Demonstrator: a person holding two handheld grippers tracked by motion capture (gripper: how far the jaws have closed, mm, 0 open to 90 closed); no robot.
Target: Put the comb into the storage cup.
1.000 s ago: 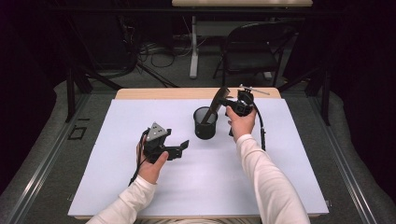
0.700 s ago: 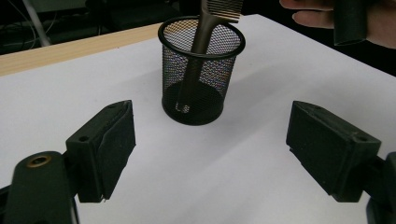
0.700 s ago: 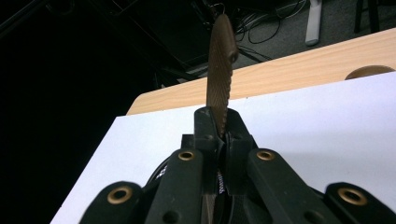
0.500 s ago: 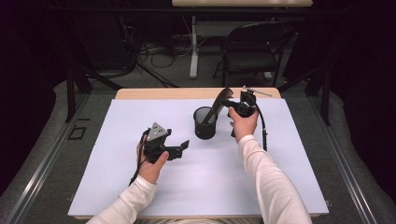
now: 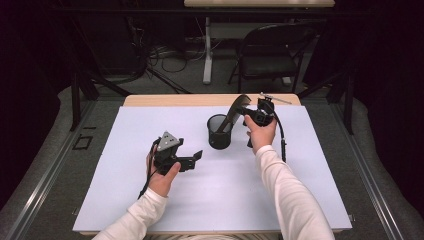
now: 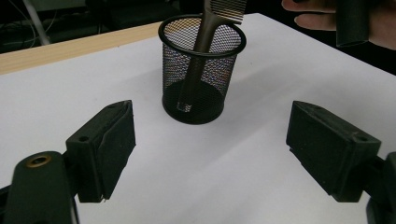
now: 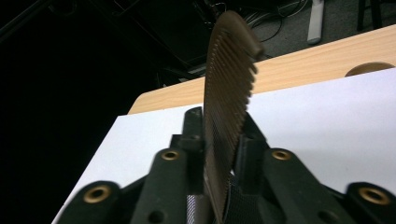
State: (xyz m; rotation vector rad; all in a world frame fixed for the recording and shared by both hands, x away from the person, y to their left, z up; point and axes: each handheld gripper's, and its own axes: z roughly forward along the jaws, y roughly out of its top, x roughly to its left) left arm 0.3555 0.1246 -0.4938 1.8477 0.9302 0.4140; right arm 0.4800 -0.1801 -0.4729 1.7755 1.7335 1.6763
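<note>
Right claw (image 5: 247, 112): jaws closed on a brown comb (image 5: 233, 113), pinching its toothed end from both sides; in the right gripper view the comb (image 7: 229, 88) rises between the jaws, and its lower part is blurred and cut off at the bottom edge.
Comb: it slants down from the right claw into a black mesh cup (image 5: 219, 131); through the mesh in the left gripper view the handle (image 6: 196, 60) reaches down near the cup floor, though whether it touches cannot be told.
Mesh cup: upright on the white tabletop (image 5: 125, 190), just beside and below the right claw, well ahead of the left claw; in the left gripper view the cup (image 6: 201, 74) stands between and beyond the two jaws.
Left claw (image 5: 192, 159): jaws spread wide, nothing between them, held in the left hand (image 5: 162, 172) above the tabletop.
Right hand (image 5: 260, 135): wrapped around the gripper body, hiding much of it; in the left gripper view the fingers (image 6: 317, 9) are cut off at the top edge.
Background: dark, with a chair (image 5: 272, 55) and cables beyond the tabletop, hard to make out.
</note>
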